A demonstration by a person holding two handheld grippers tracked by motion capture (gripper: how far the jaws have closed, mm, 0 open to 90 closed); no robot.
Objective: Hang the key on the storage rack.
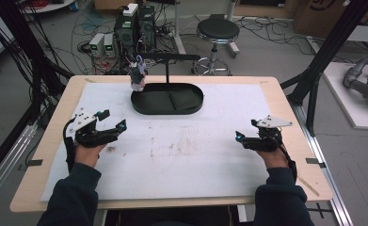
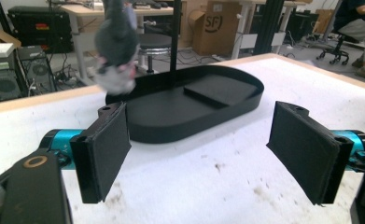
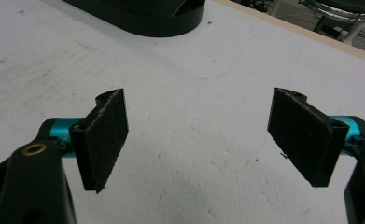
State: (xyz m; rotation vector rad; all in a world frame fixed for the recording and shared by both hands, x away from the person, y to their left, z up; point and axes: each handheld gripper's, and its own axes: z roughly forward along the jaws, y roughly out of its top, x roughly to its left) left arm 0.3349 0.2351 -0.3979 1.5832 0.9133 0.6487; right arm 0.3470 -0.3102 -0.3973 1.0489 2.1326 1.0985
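- Left tool [image 1: 111, 120]: jaws wide apart, empty (over the white mat [image 1: 181, 155]).
- Right tool [image 1: 245, 130]: jaws wide apart, empty.
- Black oval tray [image 1: 167, 109]: far tabletop [image 1: 285, 113] side.

Ahead of our left gripper [image 2: 196, 154] we are seeing bare white mat [image 1: 181, 155], then the black oval tray [image 1: 167, 100] with its upright post [image 1: 167, 70] and a hanging grey toy [image 1: 137, 75] blocking the way. Our right gripper [image 3: 199, 135] is facing open mat, the tray lying far ahead-left.
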